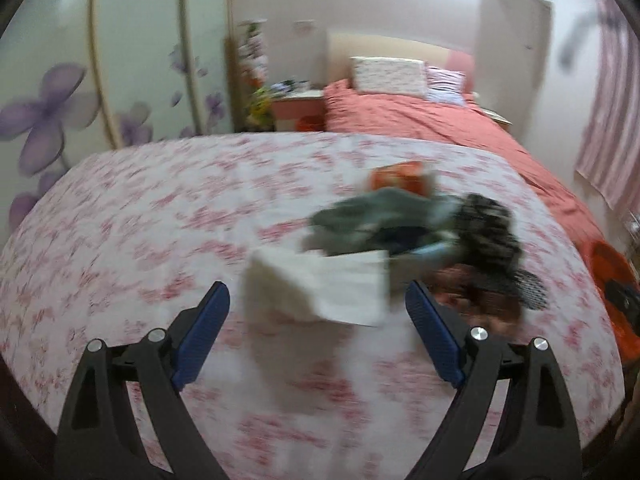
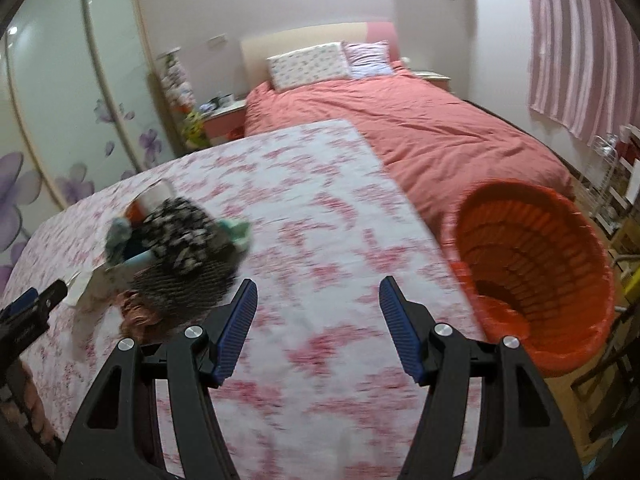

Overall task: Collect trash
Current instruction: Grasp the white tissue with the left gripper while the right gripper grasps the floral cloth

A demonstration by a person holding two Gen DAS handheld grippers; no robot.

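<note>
1. Left tool (image 1: 316,304) is standing wide apart, nothing pinched; a white paper sheet (image 1: 320,288) is lying on the bench (image 1: 160,220) between and just beyond its blue pads (image 1: 200,332), not touching them as far as the blur allows.
2. Right tool (image 2: 316,300) is hanging partly spread and empty over bare floral cloth, near the bench's right edge.
3. Trash is sitting in one heap (image 2: 180,248) on the bench's middle: grey-green crumpled stuff, a dark patterned wad, a black mesh piece, an orange packet (image 1: 400,176) at the far side. Details are smearing with motion.
4. Orange basket (image 2: 536,272) is standing off the bench's right side, beside the bed (image 2: 420,140), mouth tilted toward the camera, looking mostly empty.
5. Handling judgement: the paper is looking light, limp, likely to slide or fold; better pinching it at a raised edge or corner than pressing flat.
6. The soft wads are probably compressing easily; taking a bunched fold near the middle should be holding. The packet may be slippery.
</note>
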